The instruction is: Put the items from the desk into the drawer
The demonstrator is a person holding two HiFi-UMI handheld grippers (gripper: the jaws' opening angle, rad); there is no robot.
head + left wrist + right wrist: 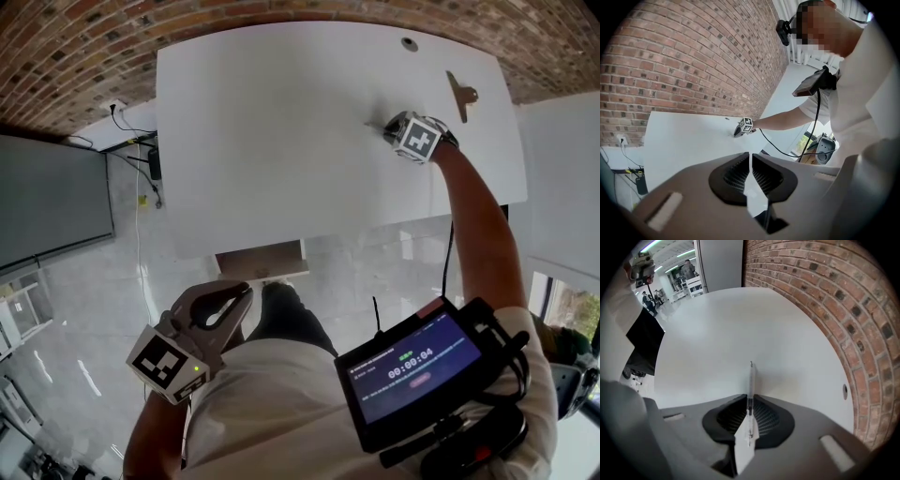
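- My left gripper (234,298) hangs low by my body, off the surface (262,141), its jaws closed on nothing.
- The drawer (261,260) shows under the surface's near edge, just beside that gripper.
- My right gripper (398,129) is far out to the right, jaws pinching a pen (751,376) whose long axis runs straight ahead past the tips.
- From the pen, the drawer lies back toward me and leftward.
- A brown item (461,94) lies just beyond.

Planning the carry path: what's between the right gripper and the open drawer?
Nothing in the head view: only bare white desktop separates the right gripper, shut on a thin clear pen, from the open tan drawer.
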